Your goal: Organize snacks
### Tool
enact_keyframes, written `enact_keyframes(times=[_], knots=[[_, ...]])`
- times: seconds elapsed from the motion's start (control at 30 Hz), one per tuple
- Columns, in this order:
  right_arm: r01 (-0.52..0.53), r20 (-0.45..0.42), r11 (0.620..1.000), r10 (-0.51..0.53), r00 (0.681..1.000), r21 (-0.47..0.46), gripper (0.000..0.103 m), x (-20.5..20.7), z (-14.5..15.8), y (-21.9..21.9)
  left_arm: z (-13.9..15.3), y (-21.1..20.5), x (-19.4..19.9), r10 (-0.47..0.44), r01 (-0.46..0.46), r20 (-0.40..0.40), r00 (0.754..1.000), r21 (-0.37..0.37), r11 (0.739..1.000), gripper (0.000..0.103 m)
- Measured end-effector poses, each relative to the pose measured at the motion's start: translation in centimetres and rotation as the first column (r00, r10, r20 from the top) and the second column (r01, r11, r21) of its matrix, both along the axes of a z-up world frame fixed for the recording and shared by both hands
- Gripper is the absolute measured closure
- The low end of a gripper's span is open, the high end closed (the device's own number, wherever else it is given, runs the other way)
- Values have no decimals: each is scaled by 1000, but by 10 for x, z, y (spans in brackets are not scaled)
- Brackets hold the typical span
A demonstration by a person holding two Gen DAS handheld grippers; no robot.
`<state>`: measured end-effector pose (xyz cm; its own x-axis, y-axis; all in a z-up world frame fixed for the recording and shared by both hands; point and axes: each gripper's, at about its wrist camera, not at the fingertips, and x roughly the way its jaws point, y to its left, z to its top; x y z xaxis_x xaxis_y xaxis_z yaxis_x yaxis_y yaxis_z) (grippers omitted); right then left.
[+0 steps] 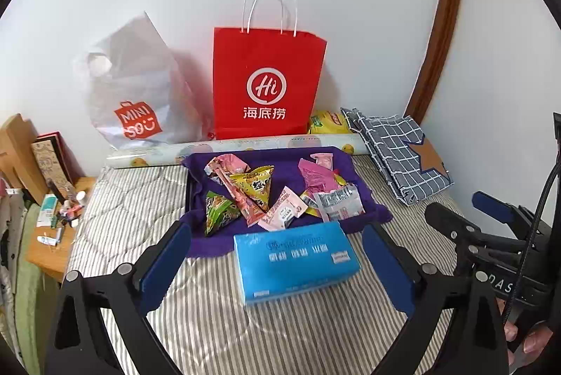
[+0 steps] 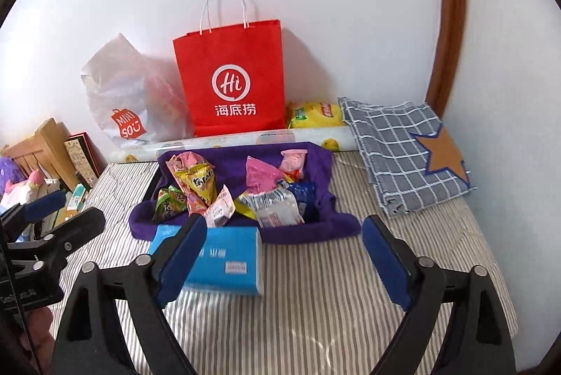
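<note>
Several snack packets (image 1: 277, 192) lie on a purple cloth (image 1: 364, 196) over a tray on the striped bed; they also show in the right wrist view (image 2: 228, 189). A blue tissue pack (image 1: 294, 261) lies in front of the cloth, also seen in the right wrist view (image 2: 228, 259). My left gripper (image 1: 277, 264) is open and empty, its blue pads either side of the tissue pack and above it. My right gripper (image 2: 284, 259) is open and empty, its left pad over the pack's left end. It shows at the right of the left wrist view (image 1: 473, 210).
A red paper bag (image 1: 266, 84) and a grey Miniso bag (image 1: 136, 94) stand against the wall. A yellow chip bag (image 1: 328, 122), a paper roll (image 1: 238, 145) and a folded checked cloth (image 1: 396, 154) lie behind the tray. A cluttered wooden stand (image 1: 52, 234) is left of the bed.
</note>
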<state>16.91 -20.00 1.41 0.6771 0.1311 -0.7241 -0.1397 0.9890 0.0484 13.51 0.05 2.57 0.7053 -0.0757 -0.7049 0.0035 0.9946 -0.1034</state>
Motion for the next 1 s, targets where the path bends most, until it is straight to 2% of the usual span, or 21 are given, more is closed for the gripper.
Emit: enact_keyframes(times=[0.2,0.5,0.6,1.0], knots=[[-4,29,1000,4,1000,16,0,-40,7,-12,6,-8,-37,19,-19,35,999,16,1000,3],[9,69,1000,-10,998,15,0,-91,11,-26,8,-20,-82,26,-27,59,998,11,1000,2],[13,96,1000,-13,995,1,0,-107,15,-27,11,-23,-97,34,-37,89,995,27,999,2],[29,122,1000,-30,992,12,0,-128,20,-41,14,-26,-111,42,-44,95,995,25,999,2]])
